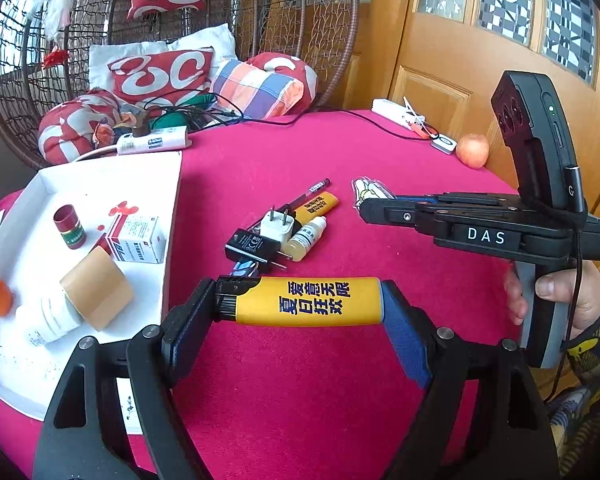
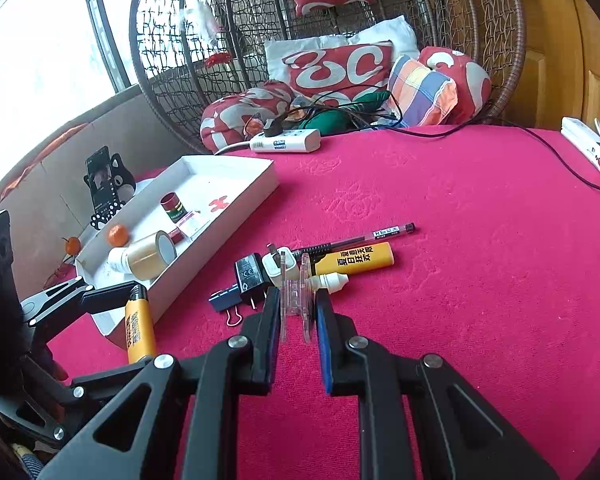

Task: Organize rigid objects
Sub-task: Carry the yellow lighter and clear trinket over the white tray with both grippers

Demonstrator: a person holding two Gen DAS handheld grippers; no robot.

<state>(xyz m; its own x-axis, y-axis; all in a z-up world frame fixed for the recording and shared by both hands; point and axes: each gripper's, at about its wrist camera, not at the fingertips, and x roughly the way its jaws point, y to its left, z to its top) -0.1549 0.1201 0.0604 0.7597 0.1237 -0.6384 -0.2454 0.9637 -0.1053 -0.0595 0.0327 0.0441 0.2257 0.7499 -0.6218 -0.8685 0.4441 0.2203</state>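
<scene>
The left gripper (image 1: 300,312) is squeezing a yellow lighter (image 1: 306,301); the right gripper (image 2: 298,320) is pinching a clear clip (image 2: 296,300) above the red table (image 2: 460,320).

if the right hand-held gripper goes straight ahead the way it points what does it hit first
Probably the small dropper bottle and white plug adapter just beyond the clear plastic piece between the right hand-held gripper fingers; depth is uncertain.

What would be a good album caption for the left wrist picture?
Left gripper clamps a yellow lighter endwise above the red tablecloth, beside the white tray.
</scene>
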